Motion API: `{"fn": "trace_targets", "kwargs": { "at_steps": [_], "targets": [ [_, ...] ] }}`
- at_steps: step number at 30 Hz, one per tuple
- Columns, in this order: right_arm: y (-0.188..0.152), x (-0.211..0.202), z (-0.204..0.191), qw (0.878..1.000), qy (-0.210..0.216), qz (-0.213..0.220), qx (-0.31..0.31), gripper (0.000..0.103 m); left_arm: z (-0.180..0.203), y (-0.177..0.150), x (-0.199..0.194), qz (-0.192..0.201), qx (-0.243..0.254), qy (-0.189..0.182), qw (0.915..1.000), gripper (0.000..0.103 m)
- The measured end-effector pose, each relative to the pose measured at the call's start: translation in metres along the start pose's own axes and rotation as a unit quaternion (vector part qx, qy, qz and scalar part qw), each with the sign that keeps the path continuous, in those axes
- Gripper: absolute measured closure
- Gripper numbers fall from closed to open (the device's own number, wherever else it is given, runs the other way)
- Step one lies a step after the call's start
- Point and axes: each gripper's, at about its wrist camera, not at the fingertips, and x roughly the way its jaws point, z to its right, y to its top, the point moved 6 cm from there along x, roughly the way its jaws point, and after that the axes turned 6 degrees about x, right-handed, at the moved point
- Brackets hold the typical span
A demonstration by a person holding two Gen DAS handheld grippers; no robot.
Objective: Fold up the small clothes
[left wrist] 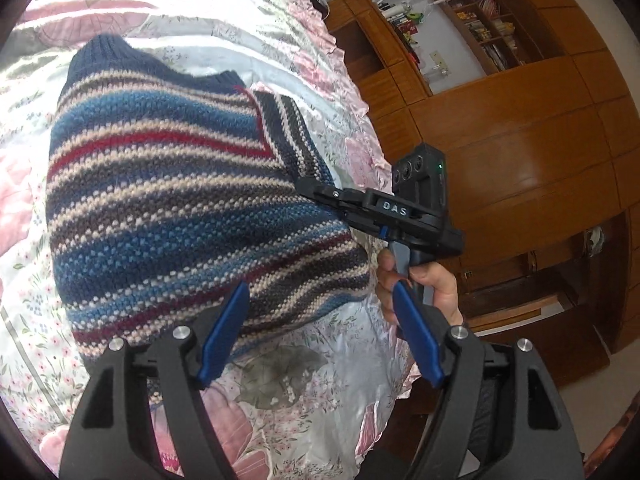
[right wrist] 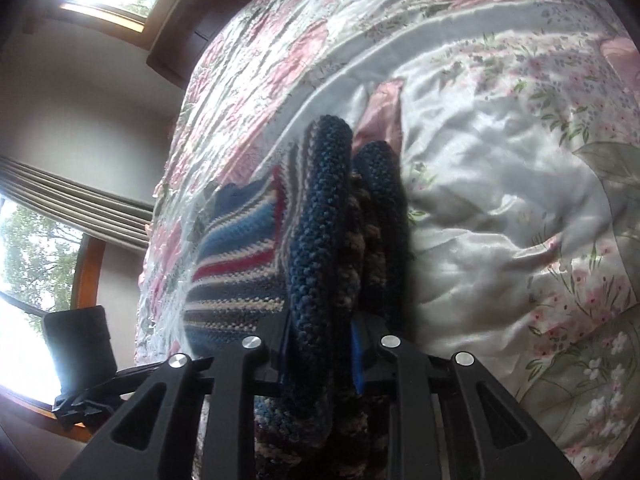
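A knitted sweater point(left wrist: 168, 200) with blue, red, beige and grey stripes lies folded on a floral satin bedspread point(left wrist: 288, 380). My left gripper point(left wrist: 320, 336) is open and hovers over the sweater's near edge, with its blue pads point(left wrist: 224, 332) wide apart and holding nothing. My right gripper point(left wrist: 316, 190), held by a hand point(left wrist: 424, 284), bites the sweater's right edge. In the right wrist view, the right gripper point(right wrist: 322, 346) is shut on a thick doubled fold of the sweater point(right wrist: 320, 240), which bulges up between the fingers.
The bed's ruffled edge point(left wrist: 360, 92) runs along the right, with a wooden wardrobe point(left wrist: 520, 140) and bookshelves point(left wrist: 480, 24) beyond it. A window point(right wrist: 24, 264) with curtains point(right wrist: 80, 200) stands past the bed's far side. The bedspread point(right wrist: 500, 200) lies wrinkled beside the sweater.
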Motion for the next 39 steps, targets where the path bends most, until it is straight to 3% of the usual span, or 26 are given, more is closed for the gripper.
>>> {"fn": "trace_targets", "kwargs": {
  "at_steps": [2, 5, 11, 14, 17, 19, 21, 23, 25, 27, 30, 32, 34, 35, 36, 39],
  "targets": [
    [0.002, -0.004, 0.004, 1.000, 0.030, -0.003, 0.005, 0.072, -0.006, -0.006, 0.010, -0.014, -0.008, -0.002, 0.9999, 0.031],
    [0.022, -0.026, 0.008, 0.998, 0.039, 0.050, 0.020, 0.051, -0.006, -0.013, 0.014, -0.015, -0.009, -0.028, 0.9994, 0.031],
    [0.058, -0.002, -0.004, 0.998, 0.052, 0.033, 0.019, 0.053, 0.001, -0.018, 0.021, -0.005, -0.003, -0.078, 0.9970, 0.030],
    [0.063, 0.010, -0.017, 0.999, 0.023, 0.026, -0.025, 0.092, -0.003, -0.025, 0.038, -0.028, -0.009, -0.070, 0.9971, 0.030],
    [0.066, 0.010, -0.017, 0.998, 0.022, 0.046, -0.032, 0.092, -0.012, -0.032, 0.055, -0.045, -0.025, -0.059, 0.9970, 0.030],
    [0.066, 0.021, 0.006, 0.999, -0.022, 0.039, -0.012, 0.092, -0.019, -0.037, 0.062, -0.049, -0.035, -0.054, 0.9967, 0.032],
    [0.065, 0.027, 0.020, 0.998, -0.048, 0.040, -0.007, 0.076, -0.021, -0.038, 0.066, -0.048, -0.045, -0.057, 0.9962, 0.033],
    [0.061, 0.017, 0.019, 0.999, -0.028, 0.042, -0.002, 0.072, -0.014, -0.037, 0.063, -0.052, -0.053, -0.066, 0.9950, 0.032],
    [0.054, -0.008, 0.011, 0.997, -0.020, 0.071, -0.011, 0.072, 0.001, -0.032, 0.054, -0.051, -0.037, -0.081, 0.9947, 0.031],
    [0.040, -0.034, -0.005, 0.995, 0.011, 0.090, -0.031, 0.072, 0.014, -0.021, 0.038, -0.034, -0.012, -0.077, 0.9964, 0.029],
    [0.011, -0.048, -0.027, 0.994, 0.060, 0.071, -0.051, 0.072, 0.014, 0.010, 0.009, 0.031, 0.009, -0.039, 0.9987, 0.025],
    [-0.007, -0.034, -0.034, 0.995, 0.066, 0.037, -0.057, 0.072, -0.002, 0.029, 0.001, 0.062, -0.004, -0.009, 0.9981, 0.025],
    [-0.016, -0.016, -0.029, 0.997, 0.039, 0.015, -0.060, 0.073, -0.028, 0.039, 0.009, 0.055, -0.026, 0.037, 0.9975, 0.027],
    [-0.016, -0.010, -0.021, 0.998, 0.026, 0.010, -0.056, 0.083, -0.041, 0.043, 0.017, 0.048, -0.037, 0.056, 0.9966, 0.029],
    [-0.015, -0.005, -0.011, 0.998, 0.010, 0.010, -0.054, 0.103, -0.052, 0.044, 0.024, 0.040, -0.047, 0.067, 0.9959, 0.037],
    [-0.014, -0.003, 0.015, 1.000, 0.020, 0.005, -0.016, 0.103, -0.065, 0.050, 0.033, 0.030, -0.063, 0.067, 0.9953, 0.040]
  ]
}}
